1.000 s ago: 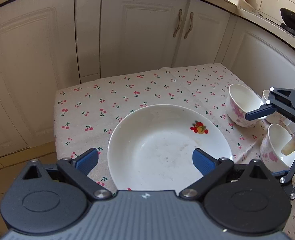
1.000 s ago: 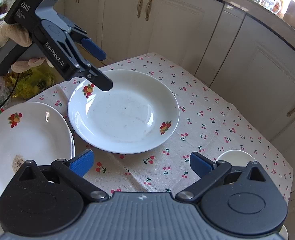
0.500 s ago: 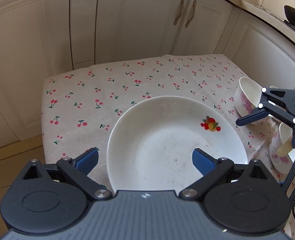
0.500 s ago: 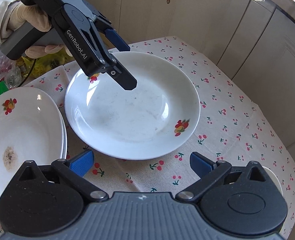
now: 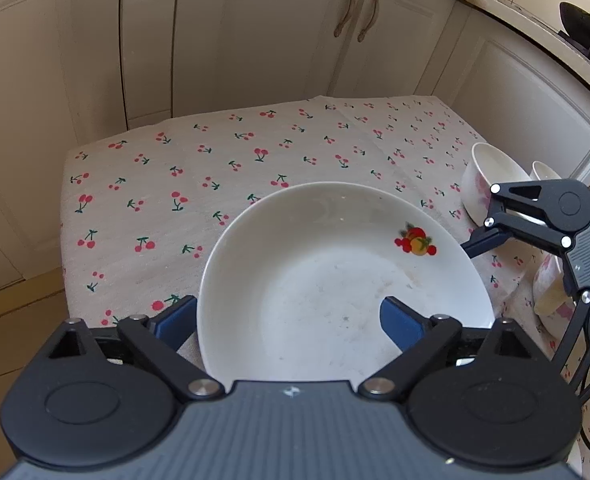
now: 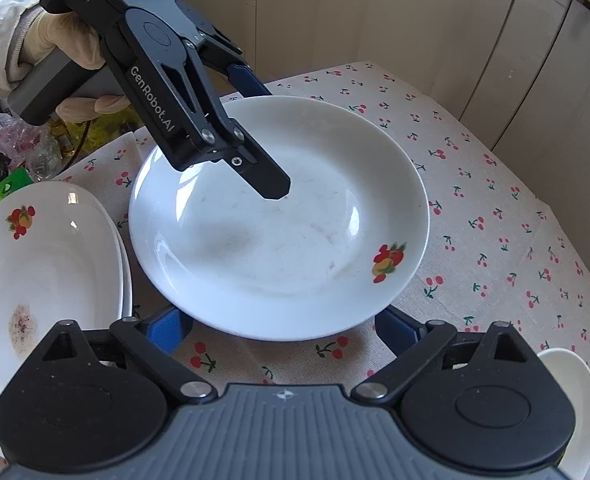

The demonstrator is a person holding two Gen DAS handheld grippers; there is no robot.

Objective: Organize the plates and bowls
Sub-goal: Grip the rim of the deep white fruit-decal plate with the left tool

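White glazed china, the plate [image 6: 279, 220] lies mid-tabletop [image 5: 215, 168] on cherry cloth, stiff, slick, breakable, best taken by its rim. Stacked plates [image 6: 47, 264] crowd its left. Left hand-held gripper [image 5: 287, 316] and right hand-held gripper [image 6: 283, 330], jaws just narrowing, straddle opposite rims, not yet gripping. Bowls [image 5: 491, 184] hem the right.

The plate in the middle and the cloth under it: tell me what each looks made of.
Plate: looks like glazed white ceramic or porcelain; glossy window glare on its sloped rim, with a printed fruit decal. Melamine cannot be ruled out.
Tablecloth: seems a woven cotton or linen fabric, matt; a fine weave shows and it creases, printed with small cherries.
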